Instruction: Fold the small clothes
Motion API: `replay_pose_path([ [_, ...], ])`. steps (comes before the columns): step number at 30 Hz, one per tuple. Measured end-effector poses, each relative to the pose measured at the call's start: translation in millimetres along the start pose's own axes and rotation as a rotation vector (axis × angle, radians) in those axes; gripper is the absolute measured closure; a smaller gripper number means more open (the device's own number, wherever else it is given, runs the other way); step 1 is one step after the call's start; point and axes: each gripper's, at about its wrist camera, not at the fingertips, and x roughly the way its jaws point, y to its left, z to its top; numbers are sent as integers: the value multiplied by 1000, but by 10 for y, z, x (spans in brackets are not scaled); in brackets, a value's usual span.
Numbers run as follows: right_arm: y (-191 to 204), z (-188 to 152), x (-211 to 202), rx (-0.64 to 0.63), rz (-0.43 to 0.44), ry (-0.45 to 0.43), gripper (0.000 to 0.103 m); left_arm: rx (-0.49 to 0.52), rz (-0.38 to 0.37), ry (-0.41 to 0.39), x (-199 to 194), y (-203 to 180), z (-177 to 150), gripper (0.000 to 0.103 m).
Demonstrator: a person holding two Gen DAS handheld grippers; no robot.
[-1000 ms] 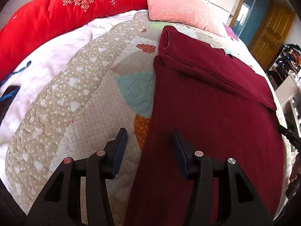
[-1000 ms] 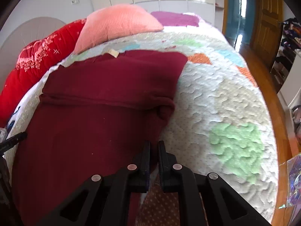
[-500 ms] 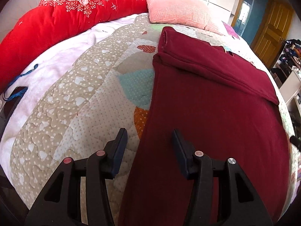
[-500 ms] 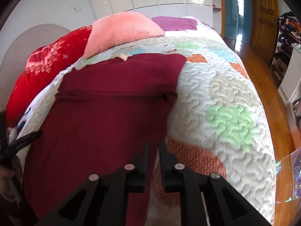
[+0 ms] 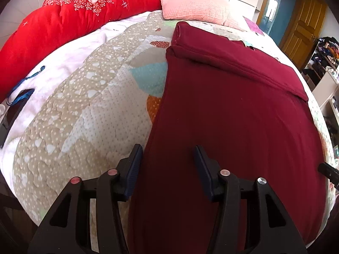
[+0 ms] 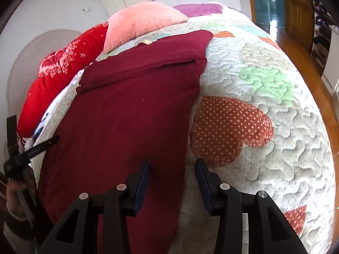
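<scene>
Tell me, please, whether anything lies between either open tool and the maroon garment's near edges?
Nothing visible does. The left tool straddles the garment at its left edge, and the right tool straddles its right edge; only the quilt lies beside them.

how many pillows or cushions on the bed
2: a pink pillow at the head of the bed beyond the maroon garment, a long red cushion left of it. Others may be hidden.

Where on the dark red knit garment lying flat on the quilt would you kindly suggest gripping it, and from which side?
Grip the dark red knit garment at its two near corners. Its long side edges lie straight on the patchwork quilt, each sitting between open jaws: left gripper and right gripper. Come low from the near end.
</scene>
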Motion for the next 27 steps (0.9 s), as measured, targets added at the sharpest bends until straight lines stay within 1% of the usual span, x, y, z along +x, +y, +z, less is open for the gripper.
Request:
replay_pose_path([
  [1, -3, -16, -10, 1, -2, -3, 60, -2, 1, 1, -7, -3, -20, 48],
  [8, 63, -64, -47, -24, -28, -6, 59, -9, 0, 6, -73, -7, -98, 48],
  [12, 50, -107, -125, -20, -31, 1, 58, -20, -46, 23, -172, 34, -172, 48],
  [17, 23, -198, -200, -28, -36, 8, 55, -3, -66, 40, -258, 75, -299, 48],
  [22, -4, -244, -194, 5, -9, 8, 54, -15, -80, 51, -283, 97, -374, 47],
  [24, 27, -261, -196, 6, 18, 5, 54, -24, -87, 52, -296, 111, -400, 47],
  [26, 86, -292, -189, -12, 51, 1, 55, -28, -91, 54, -304, 123, -410, 47],
  [27, 121, -308, -185, -33, 45, -5, 64, -28, -92, 55, -310, 126, -419, 47],
])
